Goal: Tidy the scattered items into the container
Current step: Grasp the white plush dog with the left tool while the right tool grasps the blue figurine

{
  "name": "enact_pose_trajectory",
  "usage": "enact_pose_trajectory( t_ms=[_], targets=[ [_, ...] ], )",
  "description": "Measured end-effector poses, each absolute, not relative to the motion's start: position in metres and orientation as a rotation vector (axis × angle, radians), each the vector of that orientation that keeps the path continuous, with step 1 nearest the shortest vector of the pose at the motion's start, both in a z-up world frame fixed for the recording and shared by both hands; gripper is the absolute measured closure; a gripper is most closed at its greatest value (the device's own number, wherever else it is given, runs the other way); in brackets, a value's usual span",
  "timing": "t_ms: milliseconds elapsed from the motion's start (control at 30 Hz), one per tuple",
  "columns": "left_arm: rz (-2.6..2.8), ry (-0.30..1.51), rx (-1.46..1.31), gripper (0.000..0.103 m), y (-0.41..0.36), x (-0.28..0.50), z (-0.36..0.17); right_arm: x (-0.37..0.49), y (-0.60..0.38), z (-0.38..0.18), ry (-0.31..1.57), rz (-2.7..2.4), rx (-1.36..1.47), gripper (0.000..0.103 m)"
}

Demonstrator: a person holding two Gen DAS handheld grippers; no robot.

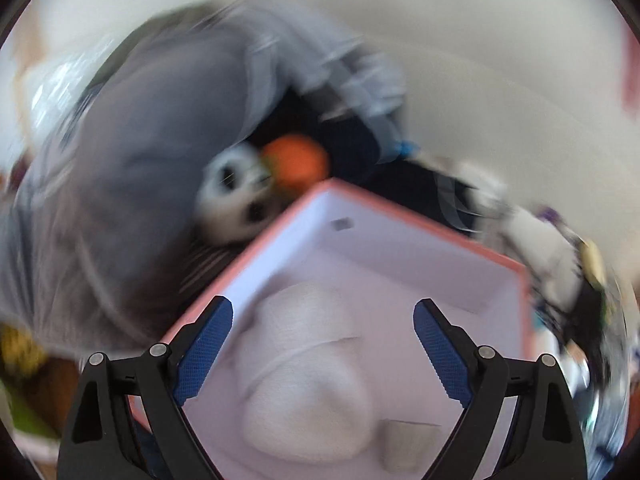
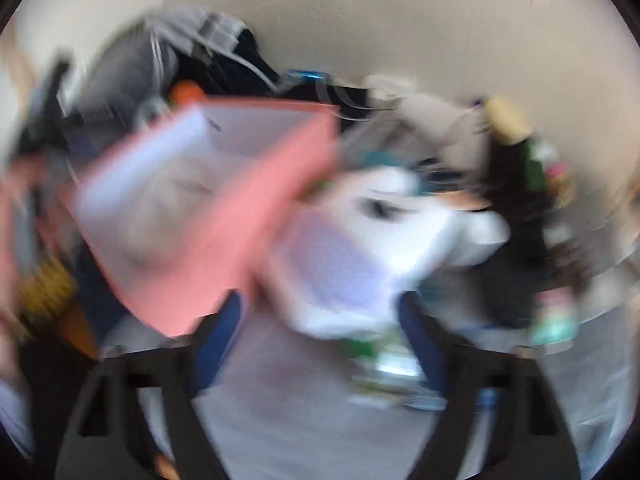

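A pink box (image 1: 400, 208) with a white inside holds a white knitted soft item (image 1: 308, 380). My left gripper (image 1: 324, 302) hangs open just above that item, its blue pads (image 1: 204, 344) well apart and touching nothing. The right wrist view is badly blurred: the pink box (image 2: 248, 220) stands at the left. A white plush toy (image 2: 360, 240) with a purple belly lies right of it. My right gripper (image 2: 320, 304) has its fingers spread at the toy's lower end, and the left finger stands clear of it.
A panda plush (image 1: 232, 196) and an orange ball (image 1: 300, 164) lie behind the box, beside a heap of grey clothing (image 1: 140, 160). A green and white packet (image 2: 384, 360) lies under the right gripper. A dark bottle (image 2: 512, 152) and clutter crowd the right.
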State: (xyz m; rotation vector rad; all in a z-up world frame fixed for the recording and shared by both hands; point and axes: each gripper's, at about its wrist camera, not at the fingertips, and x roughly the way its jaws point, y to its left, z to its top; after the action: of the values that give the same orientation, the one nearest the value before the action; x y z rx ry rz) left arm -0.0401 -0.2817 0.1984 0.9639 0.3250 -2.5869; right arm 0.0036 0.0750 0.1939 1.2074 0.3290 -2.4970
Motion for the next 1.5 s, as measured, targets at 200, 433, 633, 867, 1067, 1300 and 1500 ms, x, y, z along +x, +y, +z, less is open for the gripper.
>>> enact_pose_trajectory(
  t_ms=[200, 433, 633, 867, 1067, 1300, 1500],
  targets=[
    [-2.924, -0.129, 1.147, 0.011, -0.11, -0.046, 0.187, -0.022, 0.155, 0.157, 0.178, -2.454, 1.442, 0.041],
    [-2.846, -0.531, 1.425, 0.01, 0.002, -0.084, 0.128, -0.044, 0.143, 0.096, 0.385, -2.408, 1.55, 0.04],
    [-2.691, -0.503, 1.639, 0.0, 0.008, -0.13, 0.08, -0.064, 0.157, 0.073, 0.293, -2.391, 1.665, 0.039],
    [-2.524, -0.781, 1.481, 0.0, 0.028, -0.144, 0.032, -0.06, 0.178, 0.08, 0.099, -2.347, 1.674, 0.06],
    [-2.637, -0.524, 1.488, 0.018, 0.003, -0.141, 0.061, -0.057, 0.187, 0.081, 0.03, -2.336, 1.678, 0.068],
    [-2.829, -0.33, 1.314, 0.021, -0.001, -0.118, 0.135, -0.05, 0.182, 0.085, 0.066, -2.349, 1.663, 0.068],
    [-2.903, -0.145, 1.061, 0.02, -0.042, -0.086, 0.212, -0.042, 0.179, 0.103, 0.03, -2.381, 1.601, 0.068]
  ],
)
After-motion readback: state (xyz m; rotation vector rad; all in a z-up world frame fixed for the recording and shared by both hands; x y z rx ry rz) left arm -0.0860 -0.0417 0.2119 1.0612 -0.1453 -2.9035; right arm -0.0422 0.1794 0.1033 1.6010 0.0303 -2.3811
